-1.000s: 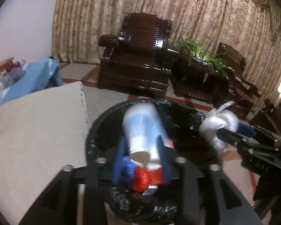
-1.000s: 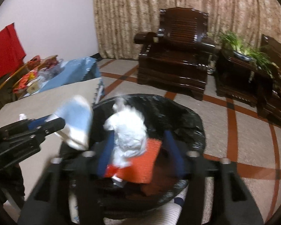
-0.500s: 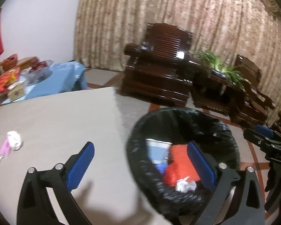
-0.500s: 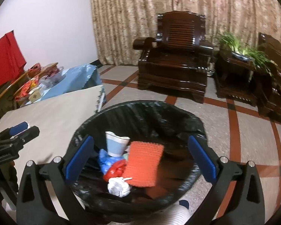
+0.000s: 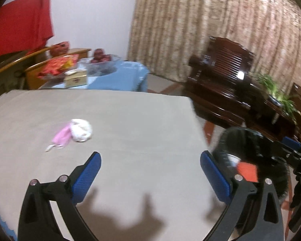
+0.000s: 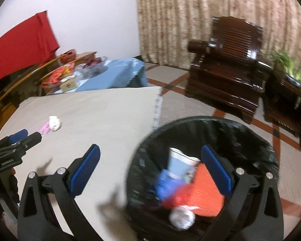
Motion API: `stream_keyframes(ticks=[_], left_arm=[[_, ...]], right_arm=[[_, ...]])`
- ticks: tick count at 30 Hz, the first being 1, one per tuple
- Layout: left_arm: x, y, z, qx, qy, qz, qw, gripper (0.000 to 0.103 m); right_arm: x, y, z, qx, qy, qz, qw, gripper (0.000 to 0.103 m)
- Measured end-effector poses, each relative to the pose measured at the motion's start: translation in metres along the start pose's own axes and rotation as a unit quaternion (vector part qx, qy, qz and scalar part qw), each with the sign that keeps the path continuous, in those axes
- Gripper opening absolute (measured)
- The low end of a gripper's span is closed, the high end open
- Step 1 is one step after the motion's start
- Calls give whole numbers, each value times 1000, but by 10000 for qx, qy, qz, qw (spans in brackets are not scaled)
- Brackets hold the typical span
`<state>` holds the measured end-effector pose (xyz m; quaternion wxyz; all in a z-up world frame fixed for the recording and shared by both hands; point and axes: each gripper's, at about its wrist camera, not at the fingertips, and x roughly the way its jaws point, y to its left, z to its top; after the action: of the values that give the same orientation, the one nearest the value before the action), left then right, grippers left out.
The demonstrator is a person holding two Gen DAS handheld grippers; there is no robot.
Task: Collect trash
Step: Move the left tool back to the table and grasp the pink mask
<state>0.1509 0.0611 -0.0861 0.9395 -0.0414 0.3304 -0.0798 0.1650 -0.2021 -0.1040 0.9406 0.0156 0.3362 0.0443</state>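
Observation:
A crumpled white tissue (image 5: 81,130) with a pink scrap (image 5: 61,136) beside it lies on the beige table (image 5: 130,120). My left gripper (image 5: 150,172) is open and empty above the table, short of the tissue. The black-lined trash bin (image 6: 210,128) stands off the table's right edge and holds a paper cup (image 6: 180,163), a red sheet (image 6: 205,192), blue and red scraps and a white tissue ball (image 6: 181,218). My right gripper (image 6: 150,169) is open and empty over the bin's left rim. The tissue also shows in the right wrist view (image 6: 54,123).
A blue-covered side table (image 5: 114,76) with a fruit bowl (image 5: 100,60), a box and snack packets stands beyond the beige table. Dark wooden armchairs (image 6: 228,68) and a plant (image 5: 275,88) stand by the curtain. The bin also shows in the left wrist view (image 5: 250,140).
Both grippers opened and dropped the paper cup and the white tissue into the bin. Both have since swung left, the left one out over the table.

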Motion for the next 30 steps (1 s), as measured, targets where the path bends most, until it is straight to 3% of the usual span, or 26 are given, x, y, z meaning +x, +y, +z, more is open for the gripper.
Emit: stream_keyframes(ticks=[13, 25, 30], left_arm=[[22, 121, 1, -342, 29, 860, 9957, 97], [79, 190, -1, -345, 350, 880, 9949, 93], [108, 206, -3, -324, 611, 709, 9951, 84]], right_arm=[[69, 92, 22, -369, 98, 495, 9980, 98], [150, 160, 22, -447, 457, 606, 9961, 98], [169, 178, 25, -546, 518, 628, 9952, 98]])
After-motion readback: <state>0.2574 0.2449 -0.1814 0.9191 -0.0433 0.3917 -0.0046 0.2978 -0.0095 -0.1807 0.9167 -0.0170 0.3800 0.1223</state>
